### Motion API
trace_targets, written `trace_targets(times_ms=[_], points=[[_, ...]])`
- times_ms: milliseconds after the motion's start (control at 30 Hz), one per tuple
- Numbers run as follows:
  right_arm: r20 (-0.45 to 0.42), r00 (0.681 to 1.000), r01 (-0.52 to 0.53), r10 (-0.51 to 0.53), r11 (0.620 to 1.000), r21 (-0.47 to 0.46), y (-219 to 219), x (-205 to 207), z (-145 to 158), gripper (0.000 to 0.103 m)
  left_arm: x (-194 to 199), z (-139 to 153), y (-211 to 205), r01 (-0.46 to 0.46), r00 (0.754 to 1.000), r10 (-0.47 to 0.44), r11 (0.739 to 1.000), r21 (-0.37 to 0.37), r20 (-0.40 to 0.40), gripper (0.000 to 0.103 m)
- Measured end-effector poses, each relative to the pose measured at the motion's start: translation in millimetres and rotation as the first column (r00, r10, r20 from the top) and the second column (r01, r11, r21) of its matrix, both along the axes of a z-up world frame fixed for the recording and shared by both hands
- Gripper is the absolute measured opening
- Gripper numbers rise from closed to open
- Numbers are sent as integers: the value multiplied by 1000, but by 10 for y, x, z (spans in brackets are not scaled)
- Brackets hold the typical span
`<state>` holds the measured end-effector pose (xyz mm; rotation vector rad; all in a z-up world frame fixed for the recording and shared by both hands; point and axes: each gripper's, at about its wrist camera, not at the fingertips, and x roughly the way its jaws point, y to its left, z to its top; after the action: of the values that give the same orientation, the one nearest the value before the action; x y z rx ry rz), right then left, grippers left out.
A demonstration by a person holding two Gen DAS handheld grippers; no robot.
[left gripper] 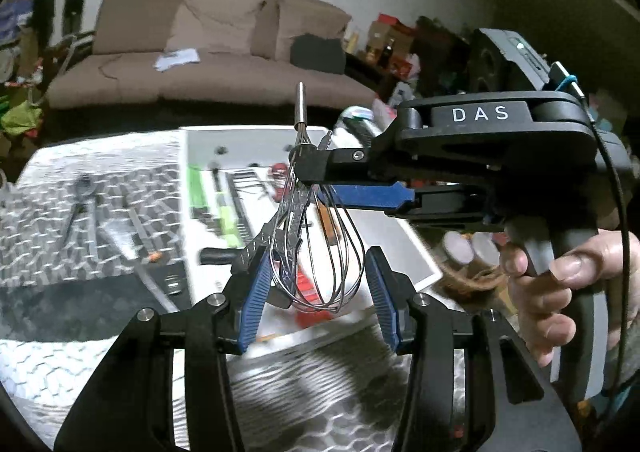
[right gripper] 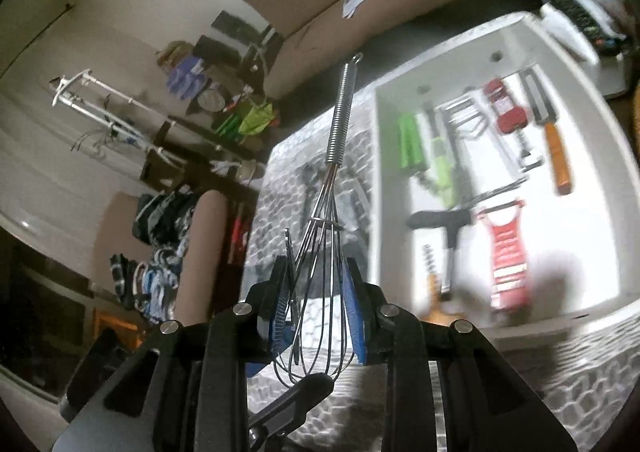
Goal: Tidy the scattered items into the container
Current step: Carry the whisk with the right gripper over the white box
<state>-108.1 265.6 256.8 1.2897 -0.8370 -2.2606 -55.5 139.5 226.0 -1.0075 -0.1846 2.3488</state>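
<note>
A metal whisk (left gripper: 316,252) with a coiled handle hangs in the air above the table. My right gripper (left gripper: 316,176) comes in from the right and is shut on the whisk's wires near the neck. In the right wrist view the whisk (right gripper: 324,264) sits between that gripper's (right gripper: 316,284) blue pads, handle pointing up and away. My left gripper (left gripper: 316,280) is open, its blue pads either side of the whisk's loop without squeezing it. The white container (right gripper: 580,156) lies on the table behind, holding several utensils.
On the patterned tablecloth (left gripper: 60,212) left of the container lie a dark tong-like tool (left gripper: 82,204) and a long thin utensil (left gripper: 140,248). A sofa (left gripper: 200,52) stands behind the table. Clutter fills the right side (left gripper: 400,48).
</note>
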Motion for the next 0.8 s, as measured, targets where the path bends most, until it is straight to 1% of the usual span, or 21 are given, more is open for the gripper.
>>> trace_targets(times_ms=[100,200,300,433,500,567,667,733,800], points=[[6,999,35,-35,998,48,333,-70,17,26,-129,-30,346,32,999,-32,999,9,22,45],[23,998,52,-55,994,98,611,-161,-47,26,-257,-155,637,53,996,-55,998,33,63,45],[66,995,57,-69,985,163,838,-298,-221,26,-427,-372,939,80,988,-85,996,39,128,45],[134,988,45,-77,973,226,1055,-472,-585,26,-625,-700,1196,99,972,-104,995,33,209,45],[166,983,30,-73,968,248,1133,-569,-793,26,-693,-877,1289,111,959,-115,993,30,259,46],[204,977,7,-63,964,264,1163,-660,-989,26,-780,-1044,1354,117,943,-114,993,10,311,46],[253,966,-19,-51,964,264,1198,-769,-1257,26,-883,-1267,1402,122,920,-110,992,-8,377,46],[286,957,-39,-41,962,271,1216,-842,-1386,26,-971,-1426,1417,128,888,-115,992,1,446,46],[321,947,-67,-31,955,289,1215,-903,-1493,26,-1025,-1538,1414,124,863,-113,992,11,493,46]])
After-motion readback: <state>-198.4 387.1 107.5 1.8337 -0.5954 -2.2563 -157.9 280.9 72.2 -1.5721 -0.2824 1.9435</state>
